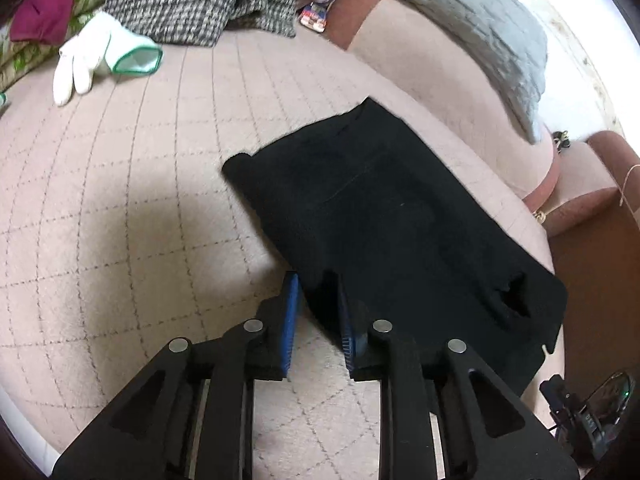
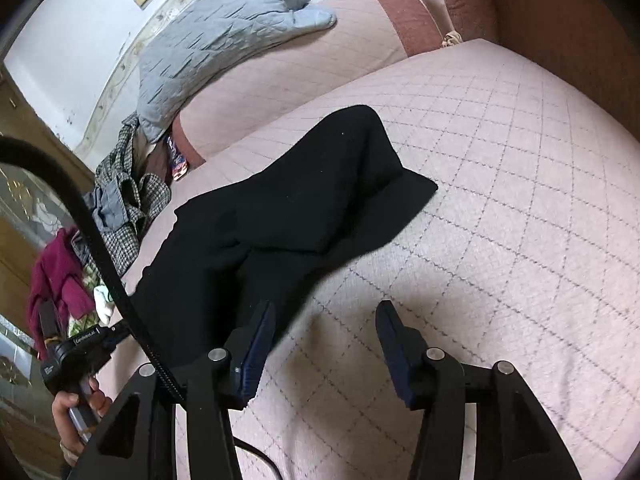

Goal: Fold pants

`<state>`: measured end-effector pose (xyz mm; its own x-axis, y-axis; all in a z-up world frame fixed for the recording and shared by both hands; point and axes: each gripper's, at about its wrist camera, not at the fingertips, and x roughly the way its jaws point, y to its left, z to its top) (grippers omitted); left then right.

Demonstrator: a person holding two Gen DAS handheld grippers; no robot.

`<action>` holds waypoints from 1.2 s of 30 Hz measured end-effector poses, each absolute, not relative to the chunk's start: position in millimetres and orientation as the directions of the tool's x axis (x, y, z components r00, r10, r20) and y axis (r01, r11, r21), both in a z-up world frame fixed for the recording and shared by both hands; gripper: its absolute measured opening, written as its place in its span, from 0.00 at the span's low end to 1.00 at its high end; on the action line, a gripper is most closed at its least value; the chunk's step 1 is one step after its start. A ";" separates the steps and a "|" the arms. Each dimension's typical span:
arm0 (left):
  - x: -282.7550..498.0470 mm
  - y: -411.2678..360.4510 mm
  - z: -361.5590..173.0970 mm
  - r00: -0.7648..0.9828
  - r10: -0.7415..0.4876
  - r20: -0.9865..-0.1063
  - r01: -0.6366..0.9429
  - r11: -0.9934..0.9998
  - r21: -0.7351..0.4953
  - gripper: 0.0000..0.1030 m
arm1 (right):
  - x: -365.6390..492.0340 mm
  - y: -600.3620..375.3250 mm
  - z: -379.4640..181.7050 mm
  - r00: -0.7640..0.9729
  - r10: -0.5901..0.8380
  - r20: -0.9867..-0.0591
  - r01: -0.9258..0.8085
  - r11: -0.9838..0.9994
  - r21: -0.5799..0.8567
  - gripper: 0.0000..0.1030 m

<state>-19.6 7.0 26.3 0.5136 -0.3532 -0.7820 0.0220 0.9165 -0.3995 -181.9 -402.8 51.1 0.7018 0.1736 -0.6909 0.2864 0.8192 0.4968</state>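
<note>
The black fabric pants point(image 1: 384, 216) lie folded into a compact, roughly rectangular bundle on the pink quilted bed cover with a diamond stitch pattern point(image 1: 140, 200). In the right wrist view the same pants point(image 2: 280, 216) show a raised fold at the far end and a flatter layer toward the camera.

Left gripper point(image 1: 316, 320): the two blue-padded fingers point(image 1: 290, 316) stand a narrow gap apart at the near corner of the pants. Dark cloth sits between the pads, but whether they press on it cannot be told.

Right gripper point(image 2: 326, 344): released. Its dark blue pads point(image 2: 390, 340) stand well apart over bare bed cover, just beside the near edge of the pants; nothing is between them.

At the lower left of the right wrist view, a hand point(image 2: 76, 412) holds the handle of the other gripper unit.

Further items on the bed: a white work glove with green cuff trim point(image 1: 96, 56), a grey houndstooth garment point(image 1: 176, 4), a maroon garment point(image 1: 52, 0) and a grey quilted cushion point(image 1: 480, 24) resting on a pink bolster.
</note>
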 end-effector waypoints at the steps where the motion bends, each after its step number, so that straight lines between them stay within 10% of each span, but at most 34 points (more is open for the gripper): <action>1: -16.8 5.7 23.6 0.504 -0.350 -0.789 0.018 0.918 -0.396 0.17 | -179.6 -401.2 48.5 0.700 0.186 -0.689 0.280 0.817 0.504 0.49; 5: -9.0 4.1 19.5 0.509 -0.347 -0.788 0.010 0.917 -0.398 0.17 | -165.5 -394.9 37.9 0.682 0.219 -0.697 0.271 0.810 0.520 0.49; 12: 17.8 -5.9 18.9 0.534 -0.361 -0.765 0.003 0.905 -0.426 0.55 | -132.3 -394.1 25.1 0.706 0.229 -0.670 0.270 0.788 0.553 0.49; 15: 29.7 -11.9 17.6 0.542 -0.344 -0.767 -0.004 0.911 -0.412 0.57 | -118.1 -400.5 17.9 0.722 0.235 -0.650 0.289 0.752 0.593 0.14; 16: 31.1 -13.6 18.2 0.542 -0.337 -0.770 0.003 0.917 -0.399 0.54 | -113.4 -401.6 15.1 0.713 0.252 -0.654 0.289 0.744 0.602 0.06; 18: 28.3 -12.3 21.7 0.555 -0.294 -0.778 -0.004 0.935 -0.356 0.07 | -113.8 -400.4 16.2 0.714 0.256 -0.652 0.288 0.741 0.607 0.05; 19: 25.0 -9.0 23.0 0.561 -0.290 -0.775 -0.005 0.935 -0.354 0.05 | -117.8 -398.2 21.6 0.721 0.245 -0.649 0.277 0.756 0.593 0.05; 36: -79.4 33.2 22.8 0.611 -0.296 -0.734 -0.082 0.899 -0.431 0.05 | -217.9 -410.7 35.0 0.574 0.199 -0.795 0.343 0.823 0.453 0.10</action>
<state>-79.4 33.2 22.8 0.6112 -0.2957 -0.7342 -0.0824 0.8988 -0.4306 -217.9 -410.7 35.0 0.5736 0.1987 -0.7947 0.3432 0.8226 0.4533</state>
